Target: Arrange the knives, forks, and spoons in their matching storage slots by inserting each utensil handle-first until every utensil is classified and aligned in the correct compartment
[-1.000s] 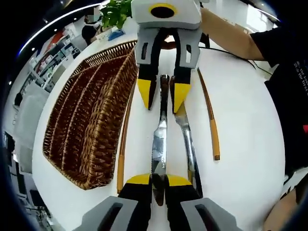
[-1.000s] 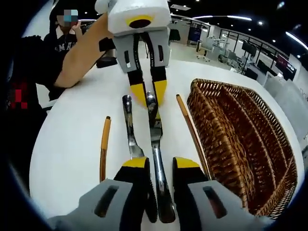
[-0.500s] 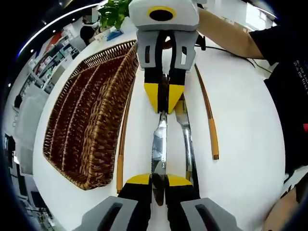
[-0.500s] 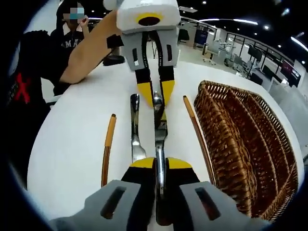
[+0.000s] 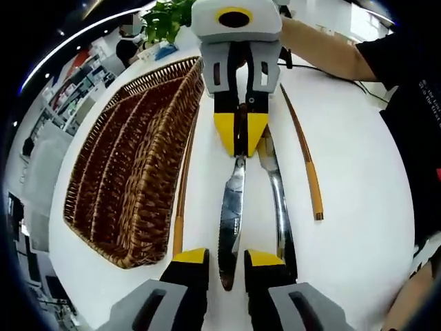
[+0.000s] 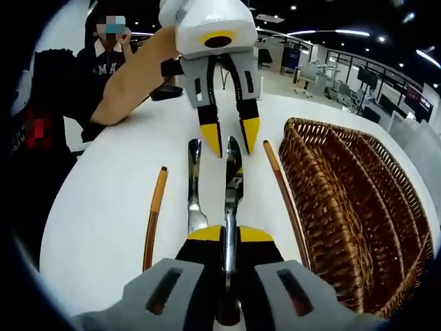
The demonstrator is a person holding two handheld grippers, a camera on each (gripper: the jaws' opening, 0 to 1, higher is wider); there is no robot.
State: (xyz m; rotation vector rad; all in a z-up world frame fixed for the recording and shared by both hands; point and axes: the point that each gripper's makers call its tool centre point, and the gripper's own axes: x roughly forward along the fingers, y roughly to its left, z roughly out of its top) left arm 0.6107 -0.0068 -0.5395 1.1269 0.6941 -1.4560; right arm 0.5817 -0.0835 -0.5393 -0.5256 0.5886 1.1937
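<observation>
Partial white lettering "MA" on a person's dark shirt (image 6: 103,67), right gripper view. Remaining print too small to read.

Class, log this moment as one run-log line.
left gripper: open | right gripper: shut on knife | wicker tray: no utensils seen inside | stage: handover

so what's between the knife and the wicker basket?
In the left gripper view, a thin wooden stick with an orange end lies on the table along the basket, left of the knife.
</observation>
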